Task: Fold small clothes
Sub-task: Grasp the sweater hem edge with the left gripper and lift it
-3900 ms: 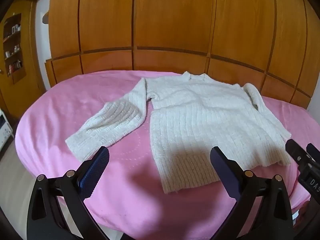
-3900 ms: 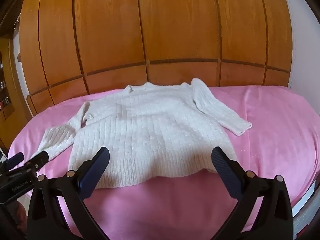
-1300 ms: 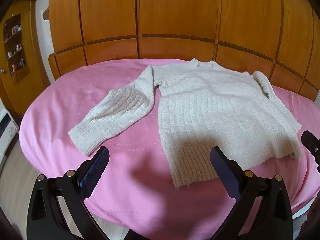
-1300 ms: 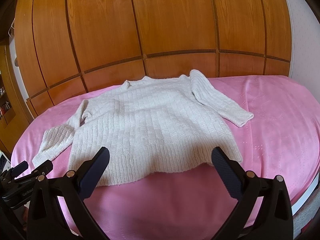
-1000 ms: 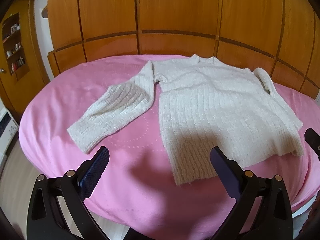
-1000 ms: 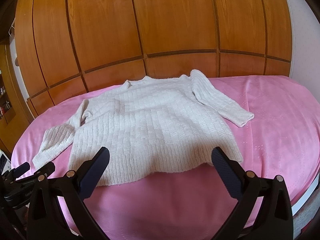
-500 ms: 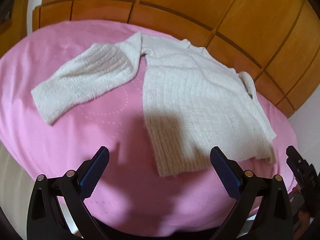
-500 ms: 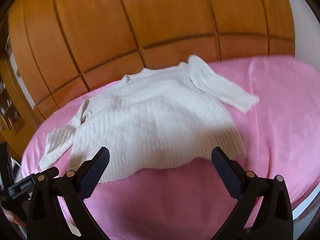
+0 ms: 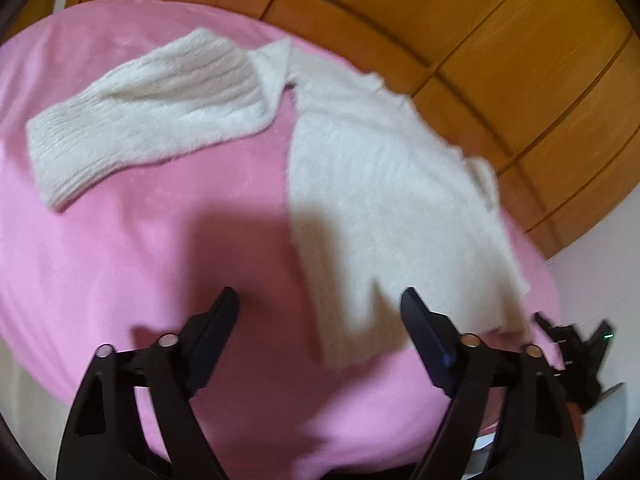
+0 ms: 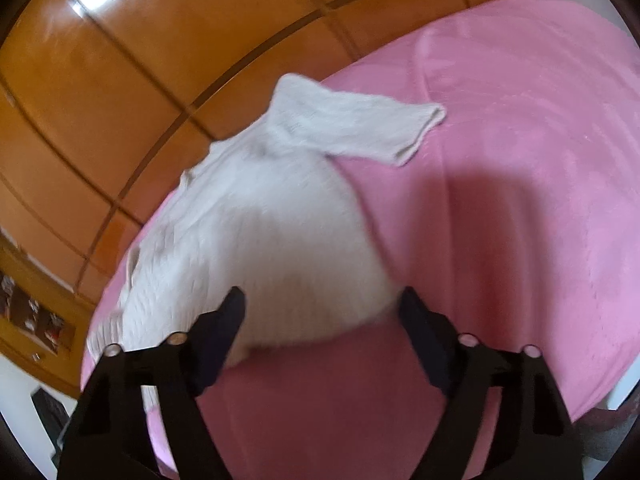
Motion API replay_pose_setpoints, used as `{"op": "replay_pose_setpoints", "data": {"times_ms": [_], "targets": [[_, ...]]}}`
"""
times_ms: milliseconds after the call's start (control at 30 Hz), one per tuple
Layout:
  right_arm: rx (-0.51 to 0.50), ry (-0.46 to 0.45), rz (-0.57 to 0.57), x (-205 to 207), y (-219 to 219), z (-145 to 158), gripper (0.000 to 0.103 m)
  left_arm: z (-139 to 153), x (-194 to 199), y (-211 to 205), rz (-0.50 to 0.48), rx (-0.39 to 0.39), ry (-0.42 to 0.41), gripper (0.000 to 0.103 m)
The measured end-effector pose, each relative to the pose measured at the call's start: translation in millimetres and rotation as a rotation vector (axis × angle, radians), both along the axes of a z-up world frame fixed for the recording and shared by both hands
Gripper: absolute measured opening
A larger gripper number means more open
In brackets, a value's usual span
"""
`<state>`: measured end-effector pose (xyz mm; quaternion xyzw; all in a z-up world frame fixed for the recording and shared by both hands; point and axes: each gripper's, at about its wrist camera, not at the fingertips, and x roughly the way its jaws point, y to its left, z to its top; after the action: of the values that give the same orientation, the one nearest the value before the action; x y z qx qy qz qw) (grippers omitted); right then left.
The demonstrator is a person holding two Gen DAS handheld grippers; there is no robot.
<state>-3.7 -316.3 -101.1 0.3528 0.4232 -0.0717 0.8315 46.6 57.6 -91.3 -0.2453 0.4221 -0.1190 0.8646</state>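
While the white knit sweater [image 9: 384,184] lies flat, sleeves spread, on the pink bed [image 9: 168,248], I judge it soft, limp and light, likely to sag and stretch if lifted by one spot. I'd pinch its ribbed hem at both corners. My left tongs [image 9: 320,312] and right tongs [image 10: 320,308] are both closing, empty, their pads not yet on the hem.

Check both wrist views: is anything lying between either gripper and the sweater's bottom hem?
Nothing visible does. The white sweater lies flat on the pink cover. The left gripper and the right gripper are each at the hem, jaws closing, not yet pressing on the knit.
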Motion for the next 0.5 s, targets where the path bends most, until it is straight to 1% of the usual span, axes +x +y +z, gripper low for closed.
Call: {"op": "replay_pose_setpoints", "data": {"times_ms": [67, 167, 233, 267, 333, 367, 400, 433, 467, 500], "targets": [[0.025, -0.013, -0.008, 6, -10, -3, 0.067, -1, 7, -3, -0.024, -0.022, -0.006, 0.07], [0.055, -0.019, 0.009, 14, -13, -7, 0.056, -7, 19, -12, -0.055, -0.035, -0.002, 0.07], [0.072, -0.012, 0.025, 20, -11, -11, 0.053, -9, 23, -20, -0.079, -0.011, -0.011, 0.07], [0.072, -0.009, 0.037, 22, -10, -13, 0.051, -9, 24, -23, -0.095, 0.006, -0.02, 0.07], [0.053, -0.007, 0.056, 26, -5, -15, 0.049, -10, 25, -29, -0.127, 0.011, -0.027, 0.069], [0.043, -0.009, 0.065, 27, -2, -16, 0.046, -11, 25, -31, -0.133, 0.007, -0.023, 0.062], [0.031, -0.01, 0.08, 30, 1, -17, 0.039, -13, 27, -31, -0.137, 0.003, -0.015, 0.046], [0.018, -0.004, 0.09, 34, 3, -18, 0.035, -16, 29, -32, -0.149, -0.001, 0.0, 0.038], [0.007, 0.001, 0.097, 36, 4, -19, 0.021, -20, 32, -32, -0.161, -0.005, 0.019, 0.021], [0.009, 0.005, 0.108, 39, 5, -21, 0.01, -23, 35, -31, -0.176, -0.028, 0.04, 0.013]]}}
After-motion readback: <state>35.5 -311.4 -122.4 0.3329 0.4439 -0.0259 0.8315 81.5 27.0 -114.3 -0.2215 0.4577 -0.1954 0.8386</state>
